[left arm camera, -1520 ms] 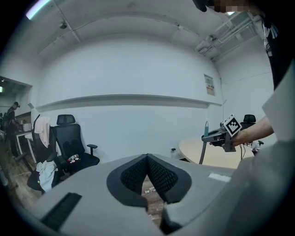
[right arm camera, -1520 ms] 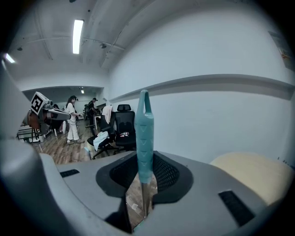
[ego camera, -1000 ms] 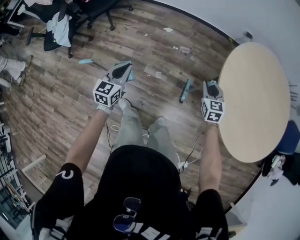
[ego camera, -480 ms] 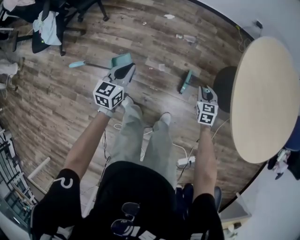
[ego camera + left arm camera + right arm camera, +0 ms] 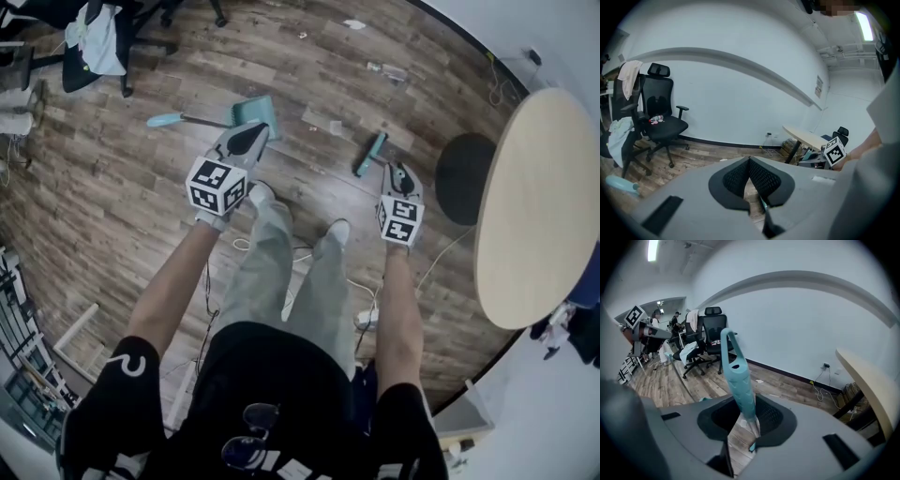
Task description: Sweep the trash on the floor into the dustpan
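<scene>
While your right hand-held gripper (image 5: 751, 425) clamps the teal plastic broom handle (image 5: 739, 376) where it meets its metal rod (image 5: 753, 426), your left hand-held gripper (image 5: 749, 161) has its mesh-textured pads (image 5: 764, 178) pressed together on nothing. The teal dustpan (image 5: 255, 111) lies on the wood-plank floor (image 5: 122, 216) at that hand-held gripper's 12 o'clock, with pale trash scraps (image 5: 334, 127) at the dustpan's 3 o'clock. Only the right gripper view shows the handle's hanging loop (image 5: 723, 344).

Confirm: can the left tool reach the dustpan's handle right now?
Probably yes. The dustpan lies on bare floor just ahead of the left tool, its handle uncovered. The tool's jaws are together, so they'd need opening first.
</scene>
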Demonstrator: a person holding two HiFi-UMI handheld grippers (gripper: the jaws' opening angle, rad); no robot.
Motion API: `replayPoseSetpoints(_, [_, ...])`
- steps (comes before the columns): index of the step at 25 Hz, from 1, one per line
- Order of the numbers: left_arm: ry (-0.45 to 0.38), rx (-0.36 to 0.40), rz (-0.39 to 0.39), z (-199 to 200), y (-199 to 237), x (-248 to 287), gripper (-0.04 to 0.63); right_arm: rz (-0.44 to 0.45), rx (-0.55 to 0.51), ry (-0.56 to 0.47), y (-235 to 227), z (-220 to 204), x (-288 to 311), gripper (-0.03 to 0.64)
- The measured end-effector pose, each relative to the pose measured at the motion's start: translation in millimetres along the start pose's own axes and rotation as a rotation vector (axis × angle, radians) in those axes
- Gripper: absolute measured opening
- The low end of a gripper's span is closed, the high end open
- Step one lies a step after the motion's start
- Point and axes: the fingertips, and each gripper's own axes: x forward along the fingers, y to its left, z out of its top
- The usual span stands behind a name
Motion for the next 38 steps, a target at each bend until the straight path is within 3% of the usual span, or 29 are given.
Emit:
replayPoseSetpoints(19, [-0.047, -0.097, 0.131, -9, 122, -74, -0.003, 0.126, -0.073, 0.001, 155, 60, 78, 0.101])
replayPoseSetpoints(38, [-0.114, -0.182, 0.327, -27, 192, -160, -0.003, 0.368, -0.136, -0.033, 311, 112, 115, 0.109])
